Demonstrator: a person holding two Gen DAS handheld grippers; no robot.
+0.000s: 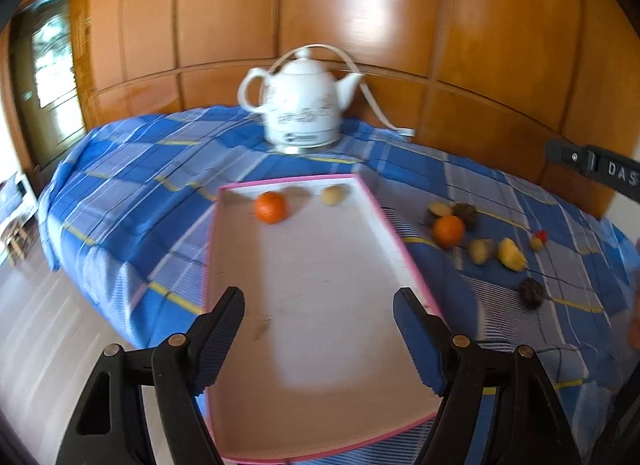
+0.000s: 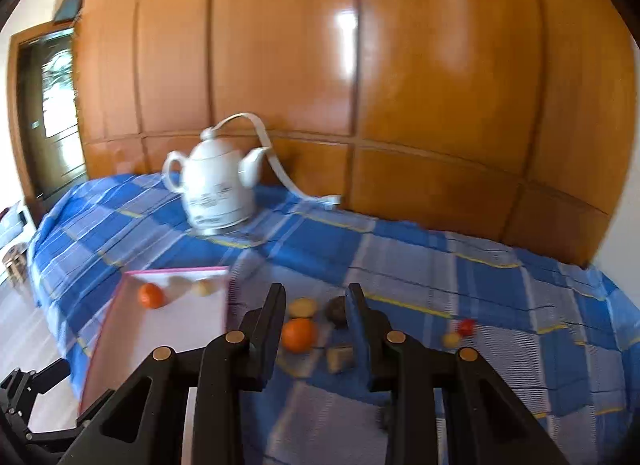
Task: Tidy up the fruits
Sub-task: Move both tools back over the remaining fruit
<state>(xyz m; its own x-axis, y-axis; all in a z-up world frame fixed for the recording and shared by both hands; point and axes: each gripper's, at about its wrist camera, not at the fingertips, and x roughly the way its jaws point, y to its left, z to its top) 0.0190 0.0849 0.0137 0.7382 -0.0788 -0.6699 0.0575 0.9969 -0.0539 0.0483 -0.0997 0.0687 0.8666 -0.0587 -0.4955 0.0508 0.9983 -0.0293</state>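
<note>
Left gripper (image 1: 320,325): fingers (image 1: 222,329) spread wide, nothing between the pads, hanging above the near end of the tray (image 1: 316,265) and tilted downward. Right gripper (image 2: 314,305): fingers (image 2: 274,309) drawn closer together yet not meeting, a narrow gap left, nothing pinched, held above the cloth just right of the tray.

Directly beyond the left fingers, the white tray with its pink rim, lying flat on the blue checked cloth (image 1: 140,185). Long axis running from the near edge away toward the kettle (image 1: 300,105), far end angled slightly to the right. At that far end, well apart from the fingers, an orange (image 1: 271,207) and a pale round fruit (image 1: 332,195), near each other but not touching. Rest of the tray floor bare.

Right of the tray, loose on the cloth: a second orange (image 1: 449,231) with a pale fruit and a dark one just behind it, then a brownish fruit (image 1: 482,251), a yellow fruit (image 1: 511,253), a small red piece (image 1: 541,233) and a dark fruit (image 1: 532,293) nearer the front. Second orange seen through the gap of the right fingers, lying below and beyond them, untouched.

Farther back, the white kettle upright, spout to the right, cord trailing along the wood-panelled wall (image 1: 400,25).
</note>
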